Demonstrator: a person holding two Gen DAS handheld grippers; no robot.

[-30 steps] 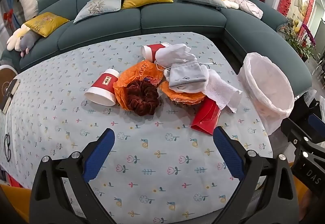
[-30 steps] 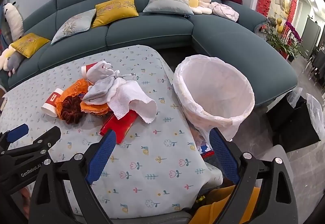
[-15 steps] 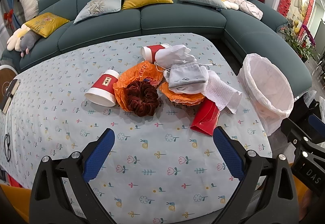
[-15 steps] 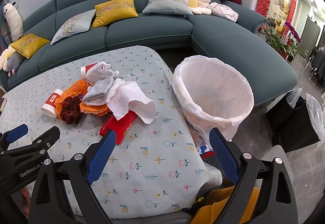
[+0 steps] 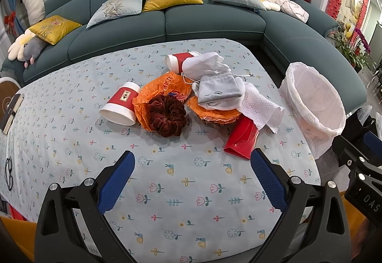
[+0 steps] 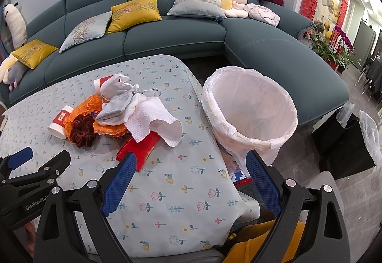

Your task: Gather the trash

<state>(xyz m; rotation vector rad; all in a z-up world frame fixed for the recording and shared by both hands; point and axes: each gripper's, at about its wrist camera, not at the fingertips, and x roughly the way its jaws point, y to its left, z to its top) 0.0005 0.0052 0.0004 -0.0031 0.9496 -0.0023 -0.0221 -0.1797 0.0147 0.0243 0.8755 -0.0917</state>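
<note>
The white textured paper towel [image 6: 152,120] covers the far end of the flat red packet [image 6: 139,147]. A white cloth glove [image 5: 205,66] hides most of the tipped red paper cup [image 5: 177,61] behind it. The picture's left edge cuts off the black-framed spectacles [image 5: 8,171] at the tablecloth's edge.

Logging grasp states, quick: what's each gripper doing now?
Left gripper: open, holding nothing.
Right gripper: open, holding nothing.

Tablecloth [image 5: 71,134]: pale blue-grey, small multicolour flower and snail print. 2 cups [image 5: 121,108] [image 5: 177,61]: red, white rims. Scrunchie [image 5: 167,115]: dark maroon. Bag [image 5: 160,89]: orange. Pouch [image 5: 218,92]: grey. Glove [image 5: 205,66] and towel [image 5: 260,108]: white. Packet [image 5: 241,141]: red. Bin [image 6: 250,110] liner: white. Sofa [image 5: 210,22]: teal. Pads [image 5: 117,182]: blue.
</note>
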